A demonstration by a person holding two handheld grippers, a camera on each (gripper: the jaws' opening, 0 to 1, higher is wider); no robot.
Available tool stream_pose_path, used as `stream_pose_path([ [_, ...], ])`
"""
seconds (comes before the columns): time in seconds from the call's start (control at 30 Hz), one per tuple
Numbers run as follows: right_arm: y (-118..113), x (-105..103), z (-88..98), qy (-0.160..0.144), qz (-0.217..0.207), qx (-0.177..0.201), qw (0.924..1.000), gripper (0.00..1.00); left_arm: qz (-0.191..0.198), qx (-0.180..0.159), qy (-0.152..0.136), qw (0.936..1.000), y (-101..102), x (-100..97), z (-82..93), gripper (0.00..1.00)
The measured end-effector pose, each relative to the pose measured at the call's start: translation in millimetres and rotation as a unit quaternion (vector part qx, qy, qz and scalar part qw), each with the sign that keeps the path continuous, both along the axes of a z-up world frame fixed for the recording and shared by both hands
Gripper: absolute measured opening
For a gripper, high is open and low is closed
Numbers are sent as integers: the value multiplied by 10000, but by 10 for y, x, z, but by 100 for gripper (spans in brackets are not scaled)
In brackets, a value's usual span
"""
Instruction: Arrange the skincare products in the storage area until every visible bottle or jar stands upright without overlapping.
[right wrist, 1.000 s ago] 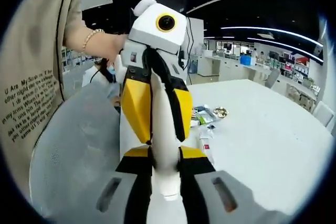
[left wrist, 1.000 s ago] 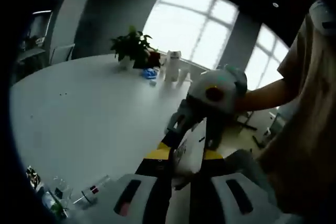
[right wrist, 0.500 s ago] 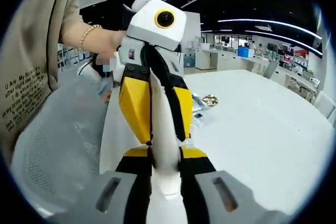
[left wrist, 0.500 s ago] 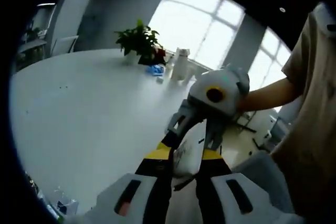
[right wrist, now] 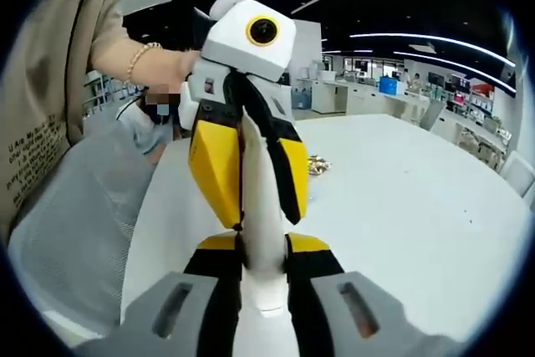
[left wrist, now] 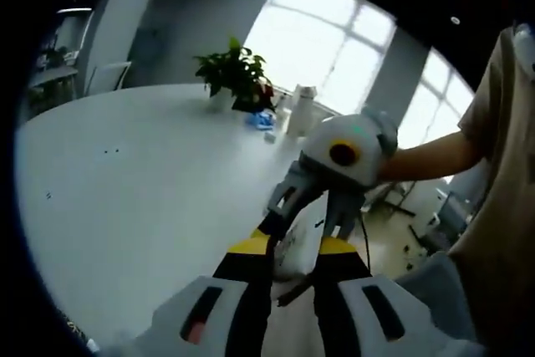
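White tube held between both claws, lifted off the counter.

My left claw [left wrist: 288, 261] and right claw [right wrist: 263, 277] both clamp the white tube [right wrist: 261, 206]; the counter [left wrist: 134, 181] has dropped further away, other products [right wrist: 318, 165] left behind, so nothing stands upright yet.

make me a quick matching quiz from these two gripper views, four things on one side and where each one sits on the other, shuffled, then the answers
Things
1. slim white plastic bottle
2. green leafy potted plant
3. small pile of shiny packets
4. grey mesh chair back

Places
A. far end of the white table, before the bright window
B. left side of the right gripper view, below a person's beige sleeve
C. clamped between the yellow-and-black jaws of both grippers
D. lying on the white table just right of the left gripper

Pairs: 1-C, 2-A, 3-D, 4-B
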State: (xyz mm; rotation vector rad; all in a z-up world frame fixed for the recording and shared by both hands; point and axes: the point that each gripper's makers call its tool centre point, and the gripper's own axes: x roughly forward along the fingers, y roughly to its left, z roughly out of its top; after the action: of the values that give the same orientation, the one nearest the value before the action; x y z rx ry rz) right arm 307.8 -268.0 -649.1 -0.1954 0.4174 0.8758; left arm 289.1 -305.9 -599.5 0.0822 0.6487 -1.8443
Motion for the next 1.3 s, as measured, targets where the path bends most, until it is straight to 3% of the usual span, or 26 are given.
stream_pose_path([
  [0.2, -88, 161, -9, -69, 9, 40, 10000, 19, -118, 100, -274, 9995, -123, 118, 13, 14],
  [0.53, -143, 268, -1, -115, 71, 318, 9994, 20, 183, 234, -282, 9992, -200, 363, -58, 14],
  [0.7, -132, 297, -12, -82, 190, 254, 9995, 21, 242, 247, -495, 9982, -193, 366, -87, 14],
  [1.3, -169, 248, -92, 100, 26, 13, 9999, 25, 221, 366, -573, 9974, -139, 329, -173, 19],
])
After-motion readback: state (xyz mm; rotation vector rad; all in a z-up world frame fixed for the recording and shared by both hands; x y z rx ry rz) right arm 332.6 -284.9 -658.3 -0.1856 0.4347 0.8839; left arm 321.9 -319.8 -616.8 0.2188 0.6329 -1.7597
